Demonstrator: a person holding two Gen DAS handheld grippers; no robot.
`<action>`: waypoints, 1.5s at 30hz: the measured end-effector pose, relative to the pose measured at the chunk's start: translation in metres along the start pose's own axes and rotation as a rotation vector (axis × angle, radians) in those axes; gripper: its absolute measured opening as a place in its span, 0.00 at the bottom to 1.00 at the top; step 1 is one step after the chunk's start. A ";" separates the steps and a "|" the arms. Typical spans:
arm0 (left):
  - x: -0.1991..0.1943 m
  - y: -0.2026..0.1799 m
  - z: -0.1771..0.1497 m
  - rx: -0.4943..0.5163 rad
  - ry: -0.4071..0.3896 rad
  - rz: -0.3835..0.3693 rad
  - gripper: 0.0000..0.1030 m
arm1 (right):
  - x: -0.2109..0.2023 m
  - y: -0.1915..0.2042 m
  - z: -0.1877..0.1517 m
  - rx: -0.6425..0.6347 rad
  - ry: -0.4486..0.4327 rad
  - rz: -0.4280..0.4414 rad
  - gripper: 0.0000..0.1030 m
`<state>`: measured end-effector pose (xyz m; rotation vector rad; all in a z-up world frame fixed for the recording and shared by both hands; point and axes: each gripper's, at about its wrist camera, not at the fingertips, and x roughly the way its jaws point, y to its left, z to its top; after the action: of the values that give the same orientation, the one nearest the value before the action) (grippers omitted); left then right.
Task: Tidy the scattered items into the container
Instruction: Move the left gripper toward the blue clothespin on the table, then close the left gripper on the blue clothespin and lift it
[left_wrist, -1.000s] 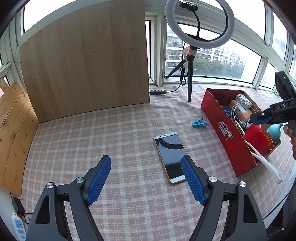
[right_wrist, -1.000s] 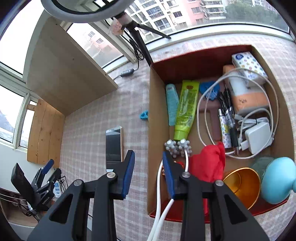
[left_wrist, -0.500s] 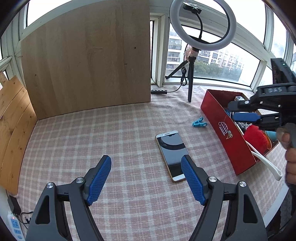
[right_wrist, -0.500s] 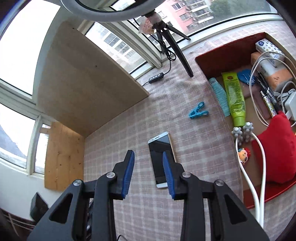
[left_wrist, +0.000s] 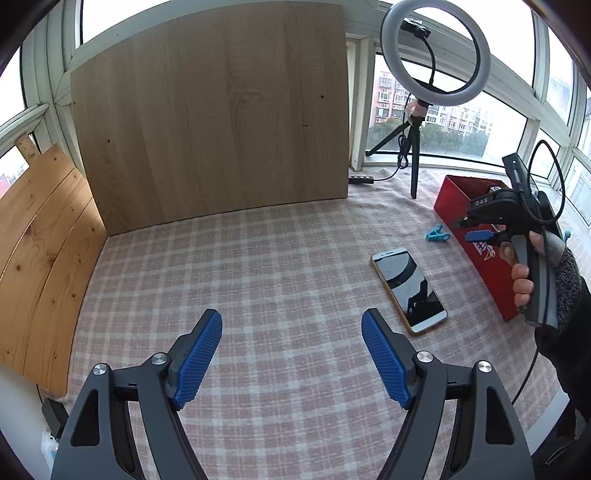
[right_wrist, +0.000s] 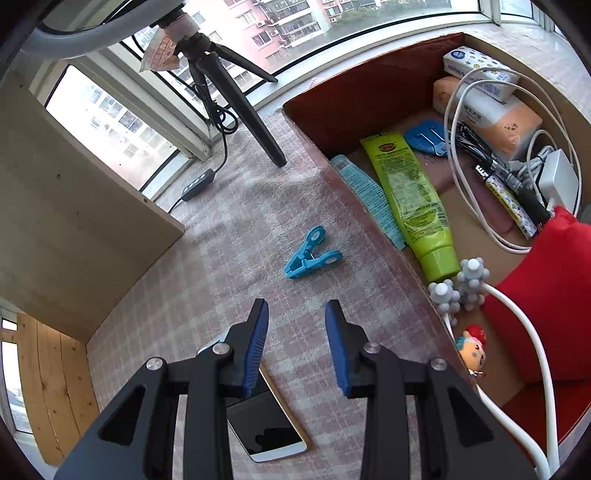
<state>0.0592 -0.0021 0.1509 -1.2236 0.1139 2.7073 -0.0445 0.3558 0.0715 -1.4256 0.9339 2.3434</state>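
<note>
A red box (left_wrist: 476, 236) (right_wrist: 354, 99) stands at the right of the checked cloth, holding a green tube (right_wrist: 410, 195), cables, tissue packs and a red cloth (right_wrist: 546, 295). Left of it lie a blue clothes peg (right_wrist: 312, 254) (left_wrist: 437, 233) and a gold-edged phone (left_wrist: 408, 290) (right_wrist: 273, 432). My right gripper (right_wrist: 297, 325) (left_wrist: 476, 234) is open and empty, hovering just short of the peg, above the phone's far end. My left gripper (left_wrist: 291, 343) stands wide open over bare cloth, left of the phone.
A ring light on a tripod (left_wrist: 415, 147) (right_wrist: 236, 96) stands behind the peg with its cable and switch (right_wrist: 197, 184). A wooden board (left_wrist: 210, 110) leans at the back, wooden slats (left_wrist: 40, 251) at the left. A hand (left_wrist: 522, 273) holds the right gripper.
My right gripper has left the box and swung left and down toward the peg, its fingers a little wider apart. The left gripper has drifted left, so the phone now lies to its right.
</note>
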 end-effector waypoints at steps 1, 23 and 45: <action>0.006 0.006 0.002 -0.008 -0.002 -0.009 0.74 | -0.001 -0.001 0.001 0.008 -0.003 -0.003 0.31; 0.123 -0.044 0.054 0.284 0.009 -0.395 0.74 | -0.003 0.012 -0.038 -0.051 -0.031 -0.151 0.30; 0.235 -0.263 0.090 0.920 0.090 -0.616 0.63 | -0.142 -0.075 -0.102 0.004 -0.102 -0.040 0.30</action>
<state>-0.1116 0.2973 0.0344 -0.8689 0.7510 1.7117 0.1361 0.3651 0.1318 -1.2972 0.8738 2.3591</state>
